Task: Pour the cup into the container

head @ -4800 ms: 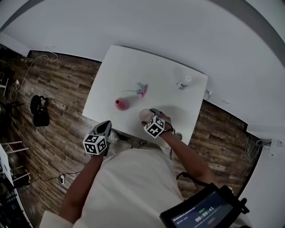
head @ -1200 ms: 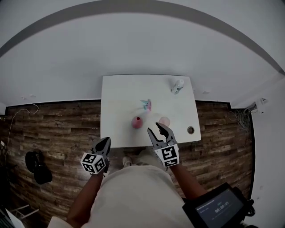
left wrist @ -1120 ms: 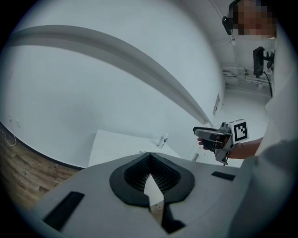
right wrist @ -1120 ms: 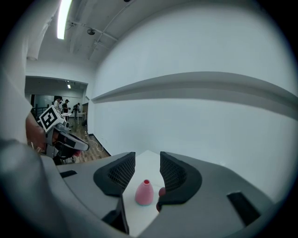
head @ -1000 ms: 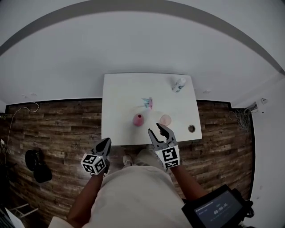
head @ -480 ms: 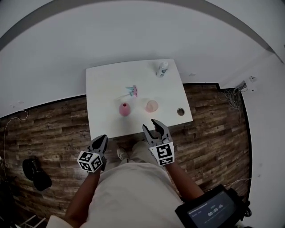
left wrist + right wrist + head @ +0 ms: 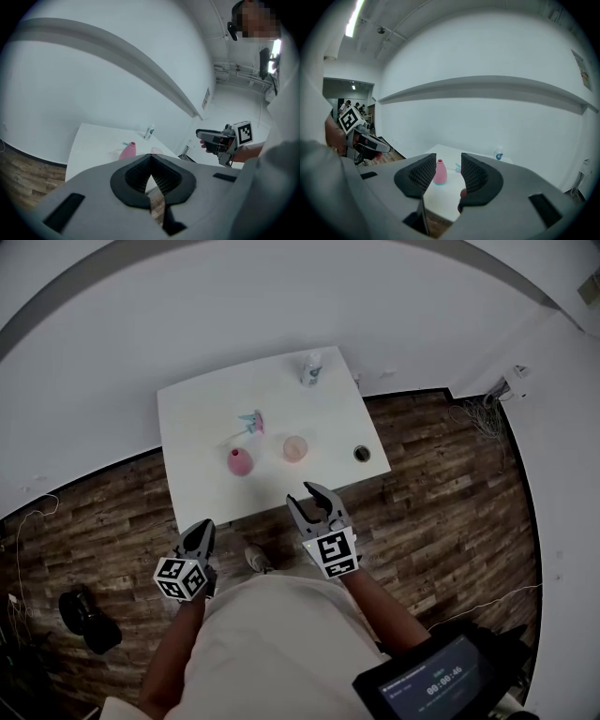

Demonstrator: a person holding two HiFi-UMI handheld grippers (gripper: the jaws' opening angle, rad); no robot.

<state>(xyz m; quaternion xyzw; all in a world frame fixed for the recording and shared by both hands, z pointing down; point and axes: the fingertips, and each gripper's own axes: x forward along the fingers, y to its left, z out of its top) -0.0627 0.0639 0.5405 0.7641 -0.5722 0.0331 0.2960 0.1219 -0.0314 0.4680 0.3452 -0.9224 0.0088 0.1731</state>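
Frankly, bottle [image 7: 310, 368] label unreadable; left fingers [image 7: 134, 175] together, right fingers [image 7: 420, 176] narrowly apart, empty

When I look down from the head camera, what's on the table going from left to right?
Pink bottle → pale pink cup → small dark round thing
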